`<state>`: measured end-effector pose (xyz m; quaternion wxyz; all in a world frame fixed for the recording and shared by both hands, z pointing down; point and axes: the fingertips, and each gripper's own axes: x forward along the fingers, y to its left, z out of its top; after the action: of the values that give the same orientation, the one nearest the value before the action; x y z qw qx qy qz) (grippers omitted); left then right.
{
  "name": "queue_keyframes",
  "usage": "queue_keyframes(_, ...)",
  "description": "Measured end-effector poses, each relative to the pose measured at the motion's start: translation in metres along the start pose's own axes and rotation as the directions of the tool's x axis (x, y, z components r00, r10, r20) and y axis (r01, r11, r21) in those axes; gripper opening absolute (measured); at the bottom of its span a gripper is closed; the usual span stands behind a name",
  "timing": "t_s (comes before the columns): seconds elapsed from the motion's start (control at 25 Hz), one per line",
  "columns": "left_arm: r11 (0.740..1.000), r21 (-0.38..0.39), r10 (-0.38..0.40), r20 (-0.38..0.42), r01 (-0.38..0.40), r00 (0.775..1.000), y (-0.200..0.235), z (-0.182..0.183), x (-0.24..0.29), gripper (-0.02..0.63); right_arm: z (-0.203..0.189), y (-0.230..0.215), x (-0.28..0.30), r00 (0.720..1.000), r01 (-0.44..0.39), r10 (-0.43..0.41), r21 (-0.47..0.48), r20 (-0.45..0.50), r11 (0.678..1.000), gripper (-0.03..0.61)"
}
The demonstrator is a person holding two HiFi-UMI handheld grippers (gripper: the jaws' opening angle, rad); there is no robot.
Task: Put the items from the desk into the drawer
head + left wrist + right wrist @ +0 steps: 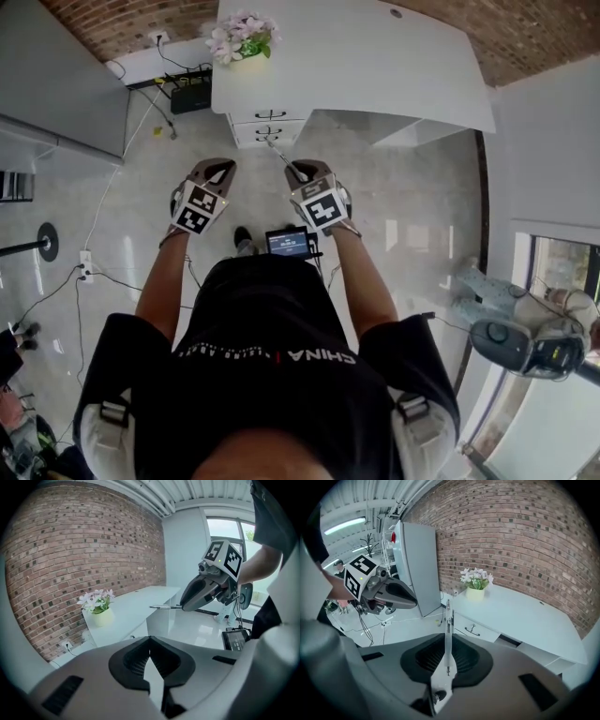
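I stand on the floor in front of a white desk with two drawers under its left end, both closed. My right gripper is shut on a slim silver pen that sticks straight out past the jaws toward the drawers. The pen also shows in the left gripper view, pointing at the desk. My left gripper hangs beside the right one at the same height. Its jaws meet with nothing between them.
A pot of pale flowers stands on the desk's left corner. A tall grey cabinet is to the left, with a black box and cables on the floor by the brick wall. A small screen hangs at my waist.
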<state>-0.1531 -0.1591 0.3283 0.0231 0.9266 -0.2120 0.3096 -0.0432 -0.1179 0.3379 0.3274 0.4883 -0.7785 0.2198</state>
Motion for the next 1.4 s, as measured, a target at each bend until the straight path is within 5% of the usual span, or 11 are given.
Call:
queue_keyframes(0.24,0.998,0.012,0.062,0.003,-0.062,0.998,0.000,0.019,0.001,0.012,0.012,-0.013,-0.002,0.999,-0.038,0.040,-0.078,0.022,0.996,0.054)
queue_keyframes(0.68,0.997,0.038,0.072,-0.027,-0.071,0.997,-0.007,0.033,0.014,0.012,0.015,-0.024,-0.011,0.995,-0.083,0.086,-0.057,0.050,0.995,0.054)
queue_keyframes(1.4,0.998,-0.007,0.060,-0.115,-0.061,0.992,-0.045,0.021,0.069,0.012,-0.038,-0.076,0.002,0.990,-0.137,0.138,-0.048,0.009,0.989,0.054)
